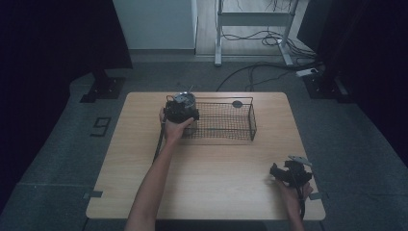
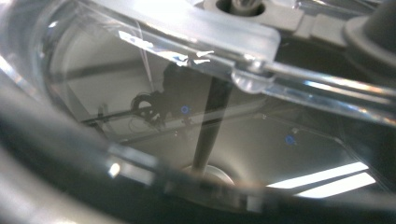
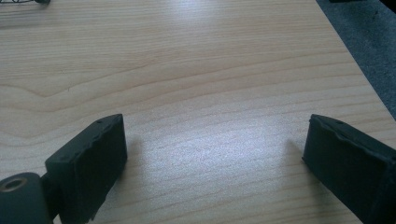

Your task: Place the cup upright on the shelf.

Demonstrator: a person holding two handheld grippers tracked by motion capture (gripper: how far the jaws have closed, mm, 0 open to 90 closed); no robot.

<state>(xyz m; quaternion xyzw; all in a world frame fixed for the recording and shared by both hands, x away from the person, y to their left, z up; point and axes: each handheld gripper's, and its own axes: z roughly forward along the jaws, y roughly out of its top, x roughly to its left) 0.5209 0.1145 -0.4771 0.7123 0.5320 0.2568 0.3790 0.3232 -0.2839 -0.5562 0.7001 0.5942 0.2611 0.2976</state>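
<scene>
**Clear container at the basket's left end**

At the left of the light wooden table, the person's left hand holds the left gripper at the near-left corner of the black wire-mesh basket. A round, clear plastic container with a grey top sits right at that gripper, at the basket's left end; whether it stands inside the mesh wall or just over its rim cannot be told from the high view. The left gripper view looks through curved clear plastic pressed close to the camera, with a dark stem inside running down to a pale disc. The jaws themselves are hidden there, so whether this gripper clasps the container or merely rests against it cannot be told.

Further right, the basket's long axis runs across the table, and a small dark round disc lies near its far rim. The rest of the basket looks bare.

At the table's near-right corner, the right gripper rests low over bare wood, well apart from the basket. Its two black jaws stand spread wide with nothing between them, as the right gripper view shows.

The container lies directly ahead of the left gripper, so the left hand is plainly the nearer one; any lifting or settling of the container falls to it, probably along the basket's left wall.
</scene>
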